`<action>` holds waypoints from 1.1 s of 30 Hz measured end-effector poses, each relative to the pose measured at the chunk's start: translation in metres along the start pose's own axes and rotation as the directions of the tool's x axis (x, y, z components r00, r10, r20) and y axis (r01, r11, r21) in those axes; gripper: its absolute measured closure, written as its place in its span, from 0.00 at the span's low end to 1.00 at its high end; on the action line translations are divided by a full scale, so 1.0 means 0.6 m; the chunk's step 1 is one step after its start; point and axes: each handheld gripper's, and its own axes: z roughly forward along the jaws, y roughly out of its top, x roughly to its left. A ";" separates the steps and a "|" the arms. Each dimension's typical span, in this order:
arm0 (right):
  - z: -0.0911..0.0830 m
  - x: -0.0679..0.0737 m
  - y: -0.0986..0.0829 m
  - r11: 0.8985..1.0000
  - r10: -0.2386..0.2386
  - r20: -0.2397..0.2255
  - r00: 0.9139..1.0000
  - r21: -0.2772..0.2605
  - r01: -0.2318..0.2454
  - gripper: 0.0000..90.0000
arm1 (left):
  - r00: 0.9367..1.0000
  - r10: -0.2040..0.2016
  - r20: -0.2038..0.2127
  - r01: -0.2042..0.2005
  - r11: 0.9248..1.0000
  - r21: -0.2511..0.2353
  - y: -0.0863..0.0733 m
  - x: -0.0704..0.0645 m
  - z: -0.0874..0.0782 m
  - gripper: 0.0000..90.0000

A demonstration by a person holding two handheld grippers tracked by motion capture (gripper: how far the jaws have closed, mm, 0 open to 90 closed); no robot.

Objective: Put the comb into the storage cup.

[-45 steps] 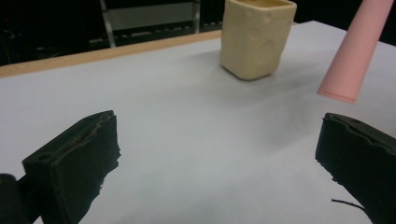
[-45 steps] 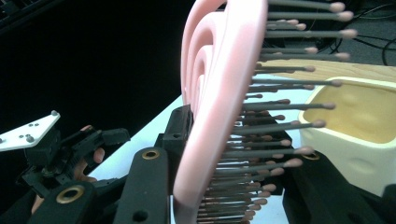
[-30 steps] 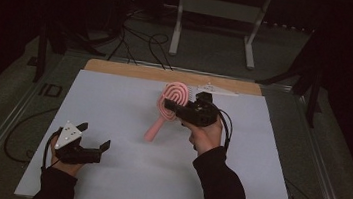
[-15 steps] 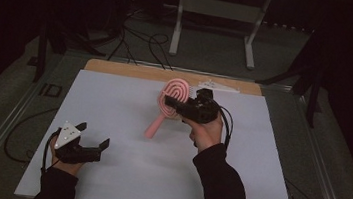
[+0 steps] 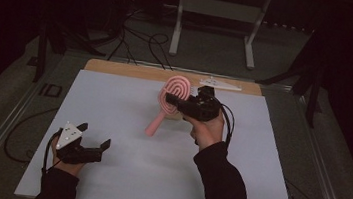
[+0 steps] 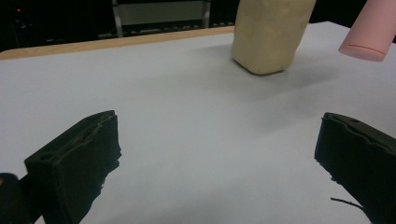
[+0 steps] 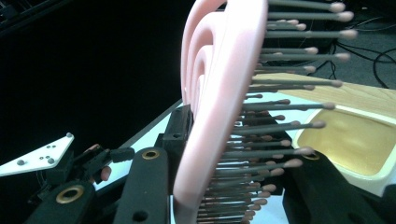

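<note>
The right gripper (image 5: pixel 177 101), held up over the far middle of the white table (image 5: pixel 120 173), is clamped on the head of a pink hairbrush (image 5: pixel 172 96). In the high view the brush sits at about 9 o'clock from the right hand (image 5: pixel 206 128), its spiral-patterned head against the gripper's front and its handle slanting down toward 7 o'clock, the handle's end close above the tabletop. The right gripper view shows the grip from close by: the pink head (image 7: pixel 219 93) stands edge-on between the two black jaws, one jaw against its smooth back and the other on the side of the grey, pink-tipped bristles (image 7: pixel 280 116), which point toward 3 o'clock. Behind the bristles lies a cream-coloured open container (image 7: pixel 355 144), just under the brush. The left gripper (image 5: pixel 92 145) rests low near the table's near-left corner, at about 7 o'clock from the brush and well apart from it, its jaws spread wide with nothing between them. In the left gripper view the cream container (image 6: pixel 268 32) stands at 12 o'clock and the pink handle's tip (image 6: pixel 369 30) hangs at 1 o'clock, clear of the table.
</note>
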 end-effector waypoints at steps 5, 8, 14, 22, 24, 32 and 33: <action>-0.002 0.001 0.005 1.000 -0.003 0.001 1.000 -0.002 0.003 0.71 | 1.000 0.005 -0.002 -0.005 1.000 0.004 0.000 -0.001 0.001 0.01; -0.004 0.001 0.008 1.000 -0.010 0.004 1.000 -0.004 0.010 0.71 | 1.000 0.006 -0.004 -0.006 1.000 0.004 0.000 -0.001 0.001 0.01; -0.007 0.001 0.011 1.000 -0.011 0.006 1.000 -0.008 0.011 0.71 | 1.000 0.009 -0.007 -0.009 1.000 0.008 -0.001 -0.002 0.002 0.01; -0.010 -0.002 0.018 1.000 -0.020 0.021 1.000 -0.011 0.021 0.71 | 1.000 0.009 -0.006 -0.009 1.000 0.006 -0.001 -0.002 0.001 0.01; -0.011 -0.002 0.020 1.000 -0.019 0.021 1.000 -0.012 0.019 0.71 | 1.000 0.009 -0.006 -0.009 1.000 0.006 -0.001 -0.002 0.002 0.01; -0.010 -0.003 0.025 1.000 -0.022 0.026 0.999 -0.011 0.022 0.71 | 1.000 0.007 -0.007 -0.007 1.000 0.004 -0.001 -0.002 0.001 0.01; -0.009 -0.003 0.026 1.000 -0.022 0.029 0.999 -0.011 0.022 0.71 | 1.000 0.007 -0.007 -0.007 1.000 0.004 0.000 -0.002 0.001 0.01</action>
